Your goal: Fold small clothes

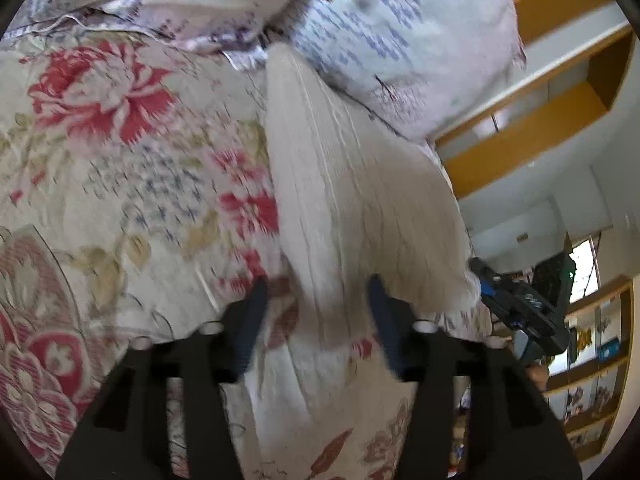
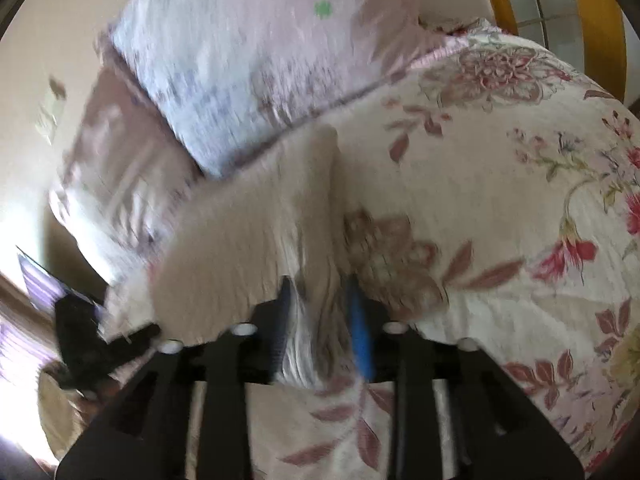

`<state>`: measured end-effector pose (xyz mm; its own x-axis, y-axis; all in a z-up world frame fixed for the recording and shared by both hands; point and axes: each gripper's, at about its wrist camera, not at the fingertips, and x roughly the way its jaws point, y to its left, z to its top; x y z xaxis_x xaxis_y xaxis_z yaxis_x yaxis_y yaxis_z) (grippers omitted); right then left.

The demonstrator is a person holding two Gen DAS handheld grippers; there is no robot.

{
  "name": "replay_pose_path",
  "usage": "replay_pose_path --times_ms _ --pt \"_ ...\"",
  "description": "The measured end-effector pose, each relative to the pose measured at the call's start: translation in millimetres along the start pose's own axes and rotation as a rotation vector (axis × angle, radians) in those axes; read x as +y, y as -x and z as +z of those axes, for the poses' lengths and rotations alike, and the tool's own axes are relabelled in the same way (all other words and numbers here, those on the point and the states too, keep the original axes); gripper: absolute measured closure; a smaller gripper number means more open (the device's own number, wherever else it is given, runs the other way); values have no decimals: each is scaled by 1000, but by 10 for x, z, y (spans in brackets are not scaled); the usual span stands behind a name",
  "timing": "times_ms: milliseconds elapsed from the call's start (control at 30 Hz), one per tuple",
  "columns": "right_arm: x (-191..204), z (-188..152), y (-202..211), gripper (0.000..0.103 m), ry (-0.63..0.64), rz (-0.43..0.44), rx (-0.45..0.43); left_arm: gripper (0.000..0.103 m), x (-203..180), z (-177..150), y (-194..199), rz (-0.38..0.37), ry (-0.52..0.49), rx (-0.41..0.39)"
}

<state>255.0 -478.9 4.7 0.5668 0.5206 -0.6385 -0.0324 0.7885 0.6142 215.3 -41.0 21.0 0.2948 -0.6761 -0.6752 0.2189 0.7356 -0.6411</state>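
A small white ribbed garment lies on a floral quilt, stretching from the pillows toward me. My left gripper is open, its two fingers straddling the garment's near end without pinching it. In the right wrist view the same garment shows blurred, and my right gripper is shut on a bunched edge of it just above the quilt. The right gripper also shows in the left wrist view at the garment's right corner.
Two pale patterned pillows lie at the head of the bed, the garment's far tip touching them. Wooden shelves stand to the right of the bed. The pillows also show in the right wrist view.
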Motion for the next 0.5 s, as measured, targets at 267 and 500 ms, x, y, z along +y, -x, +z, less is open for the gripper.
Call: replay_pose_path --times_ms 267,500 --pt "31 282 -454 89 -53 40 46 35 -1 349 -139 43 55 -10" --pt "117 343 -301 92 18 -67 -92 33 -167 456 -213 71 -1 -35"
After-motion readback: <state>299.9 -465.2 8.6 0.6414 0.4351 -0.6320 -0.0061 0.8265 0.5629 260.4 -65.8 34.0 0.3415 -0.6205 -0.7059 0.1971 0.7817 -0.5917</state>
